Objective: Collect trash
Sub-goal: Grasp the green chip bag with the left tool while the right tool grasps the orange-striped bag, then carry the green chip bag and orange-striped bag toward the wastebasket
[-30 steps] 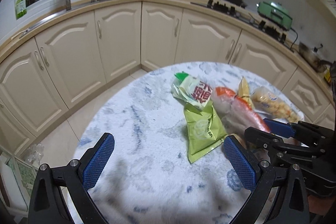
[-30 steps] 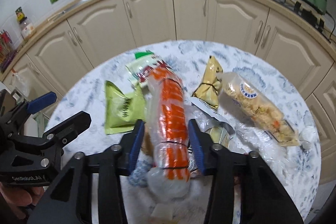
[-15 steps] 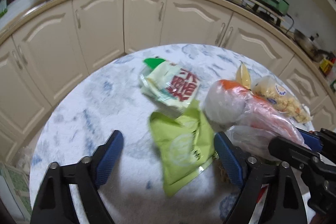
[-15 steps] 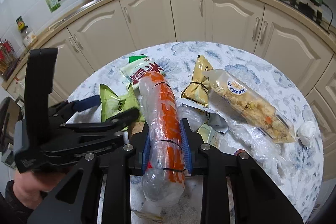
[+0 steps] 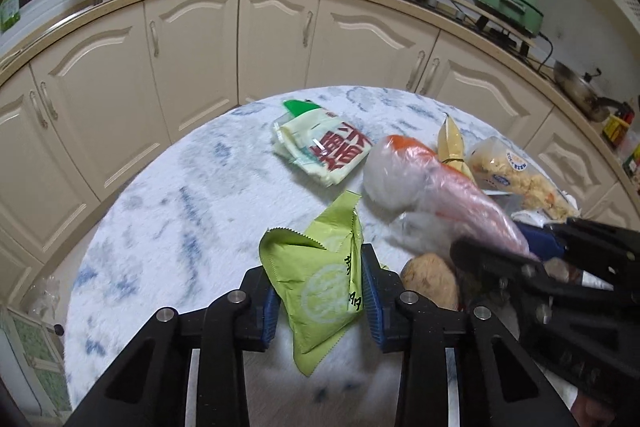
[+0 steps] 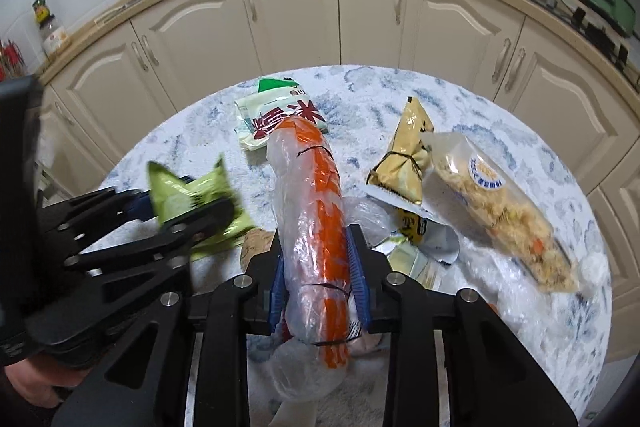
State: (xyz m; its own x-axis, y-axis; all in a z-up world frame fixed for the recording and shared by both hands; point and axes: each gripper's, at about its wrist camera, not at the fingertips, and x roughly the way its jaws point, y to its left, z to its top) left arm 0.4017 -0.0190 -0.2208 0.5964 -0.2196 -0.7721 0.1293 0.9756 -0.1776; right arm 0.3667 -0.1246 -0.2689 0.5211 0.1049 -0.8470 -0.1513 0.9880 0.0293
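Observation:
My left gripper is shut on a green snack packet and holds it just above the round marbled table. The packet also shows in the right wrist view, in the left gripper. My right gripper is shut on a long clear-and-orange plastic roll, raised off the table. The roll also shows in the left wrist view, with the right gripper at the right.
On the table lie a white-and-red packet, a tied gold wrapper, a clear bag of crumbs, torn foil wrappers and a brown lump. Cream cabinets curve behind the table.
My left gripper moved in and closed on the green packet, which is now lifted and tilted. My right gripper tightened on the orange roll and holds it.

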